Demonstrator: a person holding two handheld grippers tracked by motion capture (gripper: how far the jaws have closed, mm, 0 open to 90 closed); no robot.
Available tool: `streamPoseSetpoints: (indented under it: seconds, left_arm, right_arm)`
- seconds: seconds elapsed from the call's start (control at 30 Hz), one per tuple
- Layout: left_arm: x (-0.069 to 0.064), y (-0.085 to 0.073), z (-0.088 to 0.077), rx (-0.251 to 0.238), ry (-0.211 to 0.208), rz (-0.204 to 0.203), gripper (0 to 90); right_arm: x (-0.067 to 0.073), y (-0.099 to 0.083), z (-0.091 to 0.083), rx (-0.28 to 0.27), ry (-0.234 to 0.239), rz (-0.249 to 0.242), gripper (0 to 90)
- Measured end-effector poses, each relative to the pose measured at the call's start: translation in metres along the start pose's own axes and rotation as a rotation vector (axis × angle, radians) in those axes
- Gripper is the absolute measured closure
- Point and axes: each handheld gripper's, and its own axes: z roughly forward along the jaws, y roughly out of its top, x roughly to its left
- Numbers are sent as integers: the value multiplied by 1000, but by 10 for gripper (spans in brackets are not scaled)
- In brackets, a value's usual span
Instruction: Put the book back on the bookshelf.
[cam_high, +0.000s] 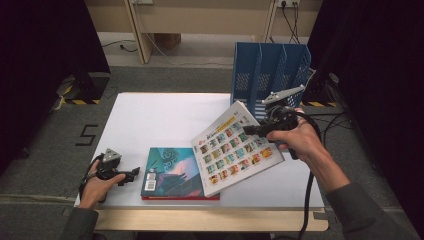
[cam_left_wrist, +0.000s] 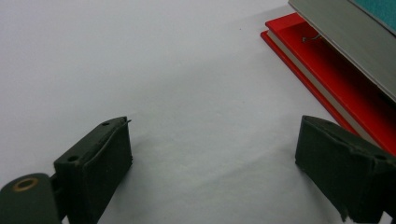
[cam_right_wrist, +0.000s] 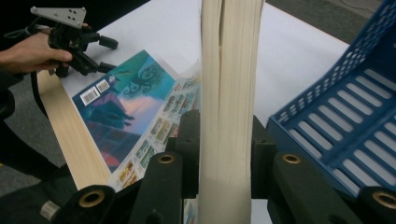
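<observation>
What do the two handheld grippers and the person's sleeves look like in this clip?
Both the left gripper and the right gripper are black, with blocky two-jaw fronts, brass-ringed holes, a grey three-cornered plate on top and a trailing black cable. The person wears dark grey long sleeves.

Left claw low, jaws apart; right claw raised, clamped.

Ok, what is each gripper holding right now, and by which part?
The right gripper clamps the white picture-grid book by its page edge, lifted at a tilt. The left gripper holds nothing; its fingers stand open over the table.
</observation>
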Motion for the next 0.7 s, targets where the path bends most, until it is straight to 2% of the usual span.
streamPoseSetpoints:
  seconds: [0.03,0.13,0.23,0.37,0.43,0.5,0.6,0.7]
  left_arm:
    - [0,0,0,0,0,1,98]
    - [0,0,0,0,-1,0,97]
    - [0,0,0,-1,1,0,97]
    - [-1,0,0,-3,4,2,97]
    - [-1,0,0,-3,5,2,97]
    - [0,0,0,-3,4,1,96]
    - [-1,0,0,-4,4,1,96]
    - [0,0,0,-3,2,1,96]
  right_arm:
    - [0,0,0,0,0,0,734]
    - [1,-4,-17,9,-22,-16,735]
    - [1,-6,-24,8,-31,-7,735]
    - [5,-8,-37,45,-49,-32,734]
    - [8,-11,-38,92,-84,-63,733]
    - [3,-14,-39,123,-141,-48,730]
    - [3,-14,-41,130,-139,-39,731]
    - [12,-8,-42,141,-114,-73,732]
